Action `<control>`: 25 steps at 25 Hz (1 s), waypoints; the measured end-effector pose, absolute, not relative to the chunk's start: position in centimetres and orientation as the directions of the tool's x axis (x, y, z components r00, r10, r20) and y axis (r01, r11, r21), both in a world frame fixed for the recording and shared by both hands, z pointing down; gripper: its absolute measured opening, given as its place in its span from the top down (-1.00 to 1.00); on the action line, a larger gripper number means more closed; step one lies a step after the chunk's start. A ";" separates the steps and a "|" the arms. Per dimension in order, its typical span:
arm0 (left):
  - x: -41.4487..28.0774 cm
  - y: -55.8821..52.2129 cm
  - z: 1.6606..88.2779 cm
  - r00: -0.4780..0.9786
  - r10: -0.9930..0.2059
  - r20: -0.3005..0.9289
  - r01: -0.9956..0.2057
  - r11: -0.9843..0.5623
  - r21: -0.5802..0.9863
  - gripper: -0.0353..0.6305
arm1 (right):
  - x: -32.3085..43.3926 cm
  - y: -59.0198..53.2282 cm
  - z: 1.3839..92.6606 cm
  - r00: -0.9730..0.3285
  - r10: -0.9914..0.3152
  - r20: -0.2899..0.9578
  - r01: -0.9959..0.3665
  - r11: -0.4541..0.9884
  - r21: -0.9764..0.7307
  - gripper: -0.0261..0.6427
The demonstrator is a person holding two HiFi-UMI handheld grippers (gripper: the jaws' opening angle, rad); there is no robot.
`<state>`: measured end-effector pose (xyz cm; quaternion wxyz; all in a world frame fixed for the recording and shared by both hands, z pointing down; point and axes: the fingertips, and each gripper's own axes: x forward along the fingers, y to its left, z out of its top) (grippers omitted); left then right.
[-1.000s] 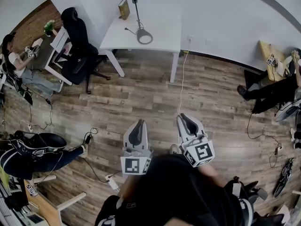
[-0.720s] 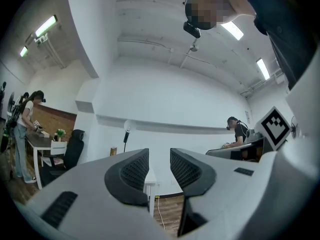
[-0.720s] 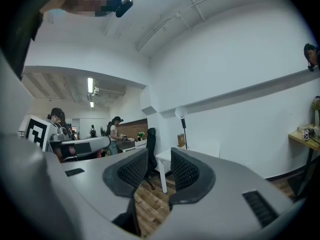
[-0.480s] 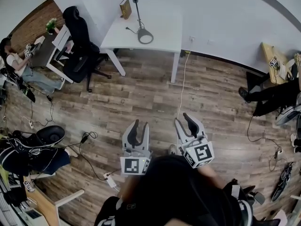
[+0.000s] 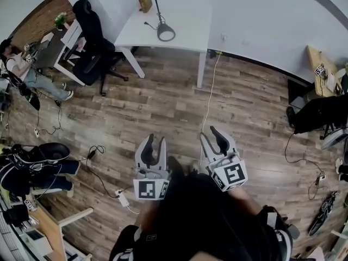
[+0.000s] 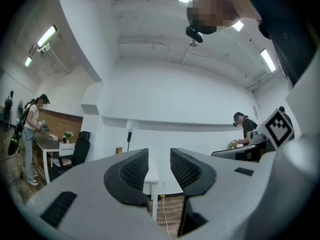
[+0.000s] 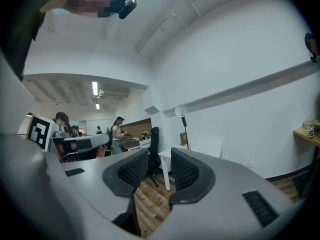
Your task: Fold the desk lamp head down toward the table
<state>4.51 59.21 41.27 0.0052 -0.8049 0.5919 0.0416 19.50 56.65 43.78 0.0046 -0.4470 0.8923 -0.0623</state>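
The desk lamp (image 5: 159,15) stands on the white table (image 5: 187,29) against the far wall, with a round base, a thin upright stem and its head at the top. Its round head also shows far off in the left gripper view (image 6: 131,126) and the right gripper view (image 7: 180,111). My left gripper (image 5: 152,144) and right gripper (image 5: 213,137) are held side by side over the wooden floor, well short of the table. Both are open with nothing between their fingers, as the left gripper (image 6: 159,160) and right gripper (image 7: 160,163) show in their own views.
A brown box (image 5: 144,0) stands beside the lamp. A black office chair (image 5: 92,42) is left of the table. A cable (image 5: 209,99) runs across the floor from the wall. A power strip (image 5: 122,199), bags (image 5: 35,165) and seated people lie at the left.
Both grippers' jaws went from nearly shut to parted. The person has stepped forward, and both grippers have shifted a little toward the table.
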 end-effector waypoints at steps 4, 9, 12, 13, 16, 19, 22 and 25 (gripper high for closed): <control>5.6 59.6 41.1 0.288 -0.954 -0.080 -0.956 -0.292 0.040 0.49 | 20.8 56.7 44.1 -0.603 -0.797 0.045 -0.795 0.595 -0.116 0.50; 6.5 58.3 40.3 0.286 -0.955 -0.082 -0.957 -0.290 0.031 0.49 | 21.6 55.4 44.0 -0.602 -0.797 0.049 -0.795 0.592 -0.132 0.50; 6.9 57.5 39.9 0.285 -0.954 -0.088 -0.956 -0.289 0.038 0.49 | 22.0 54.9 43.7 -0.604 -0.796 0.045 -0.793 0.594 -0.139 0.50; 7.0 57.2 39.9 0.287 -0.953 -0.096 -0.956 -0.292 0.039 0.49 | 22.0 54.7 43.7 -0.605 -0.795 0.040 -0.791 0.596 -0.136 0.50; 7.2 56.5 40.2 0.290 -0.951 -0.111 -0.954 -0.296 0.046 0.49 | 22.1 54.0 43.7 -0.610 -0.792 0.038 -0.789 0.601 -0.128 0.50; 7.3 54.1 39.8 0.297 -0.948 -0.117 -0.953 -0.303 0.030 0.48 | 21.9 51.7 43.8 -0.609 -0.792 0.036 -0.787 0.599 -0.147 0.50; 7.3 52.9 40.4 0.307 -0.946 -0.106 -0.949 -0.312 0.036 0.48 | 21.6 51.0 44.6 -0.614 -0.787 0.050 -0.783 0.600 -0.165 0.50; 6.7 50.6 40.4 0.315 -0.942 -0.114 -0.947 -0.320 0.024 0.48 | 20.6 48.7 45.0 -0.616 -0.786 0.054 -0.783 0.603 -0.154 0.50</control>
